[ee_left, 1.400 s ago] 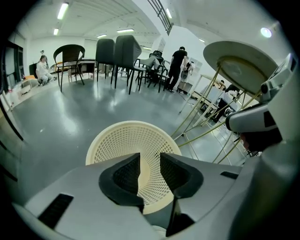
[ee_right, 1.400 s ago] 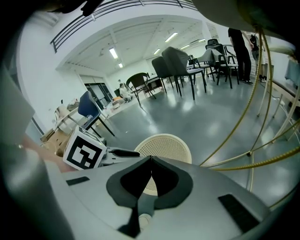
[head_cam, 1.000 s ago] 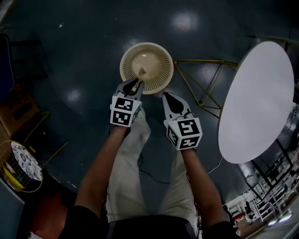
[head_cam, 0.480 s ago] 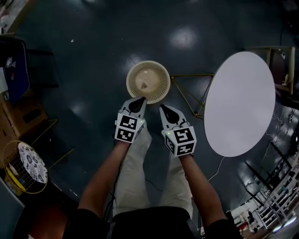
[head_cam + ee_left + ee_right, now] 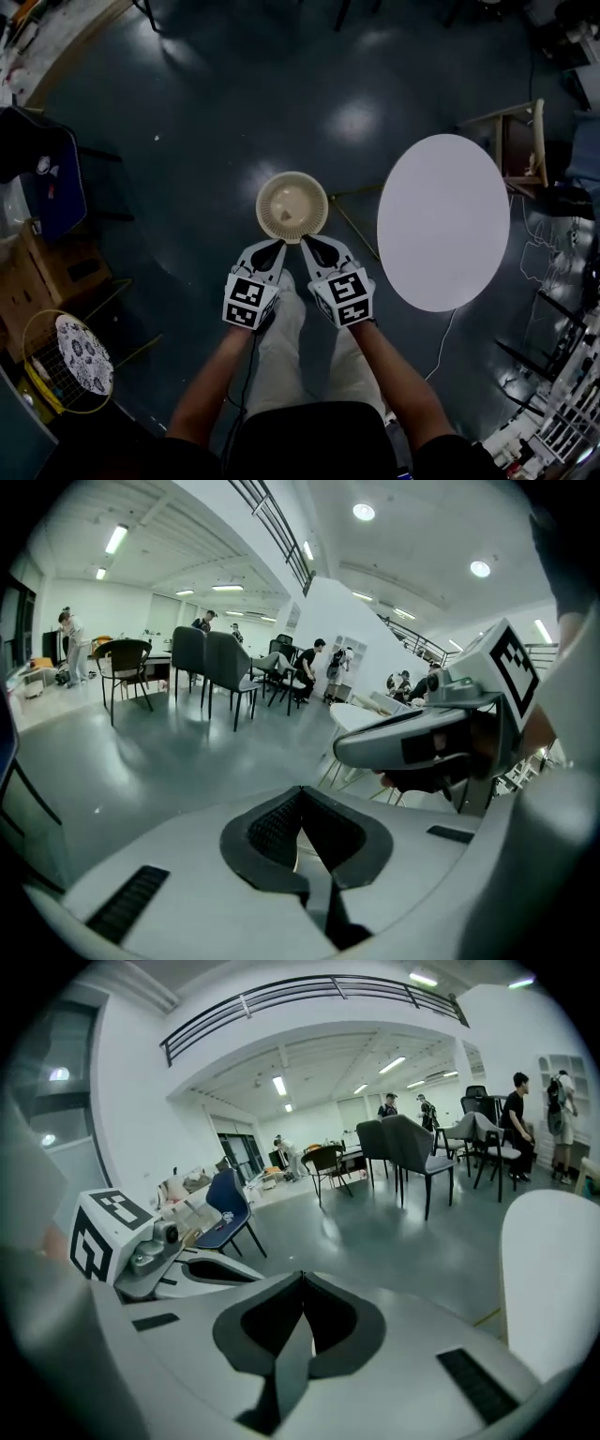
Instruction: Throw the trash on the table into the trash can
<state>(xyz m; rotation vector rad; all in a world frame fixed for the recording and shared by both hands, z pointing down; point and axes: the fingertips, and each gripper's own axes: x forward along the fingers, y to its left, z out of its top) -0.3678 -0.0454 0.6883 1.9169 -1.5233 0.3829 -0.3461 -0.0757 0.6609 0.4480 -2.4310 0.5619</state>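
1. Scanning the white round table [image 5: 441,220] on the dark floor [image 5: 187,141] comes first. Its top looks bare in the head view, so I judge the trash is already off it and the task is at or near its end. A further pickup would only make sense after checking the whole tabletop.
2. The slatted beige trash can [image 5: 292,207] stands on the floor left of the table and apart from it, just ahead of both grippers. Its inside is pale, and any trash lying in it is too small to make out. For another drop, letting go right over the opening would be safest.
3. The left gripper [image 5: 273,247] is clenched. Its own view shows the jaws meeting with nothing between them, and it touches nothing.
4. The right gripper [image 5: 313,243] is likewise closed and empty, just beside the left one.
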